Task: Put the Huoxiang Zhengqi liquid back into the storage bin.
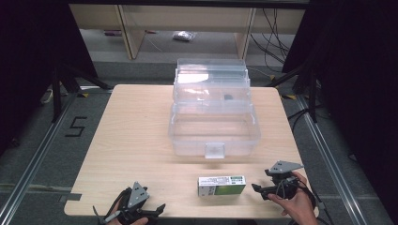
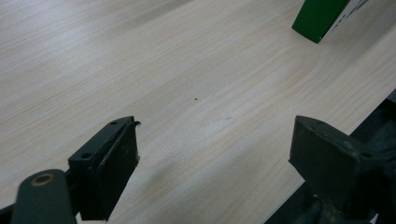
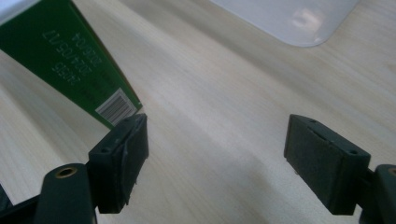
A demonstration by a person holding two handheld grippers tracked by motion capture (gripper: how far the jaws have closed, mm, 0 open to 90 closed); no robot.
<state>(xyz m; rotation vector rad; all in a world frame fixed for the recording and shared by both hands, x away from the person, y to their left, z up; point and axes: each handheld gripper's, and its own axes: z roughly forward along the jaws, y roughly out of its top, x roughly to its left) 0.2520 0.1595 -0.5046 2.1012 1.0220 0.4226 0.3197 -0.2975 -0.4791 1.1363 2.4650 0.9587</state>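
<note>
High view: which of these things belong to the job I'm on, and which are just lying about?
In the job:
- green and white carton, lying flat on the table
- right tongs, open beside the carton
- left tongs, open
- clear plastic box, lid up

Lying about:
- small bag on the floor beyond the table
- cables on the floor

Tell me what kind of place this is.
Probably a lab data-collection rig, not a home: a bare wooden table hemmed by black curtains, a taped "5" marker on the grey floor, loose cables behind.
</note>
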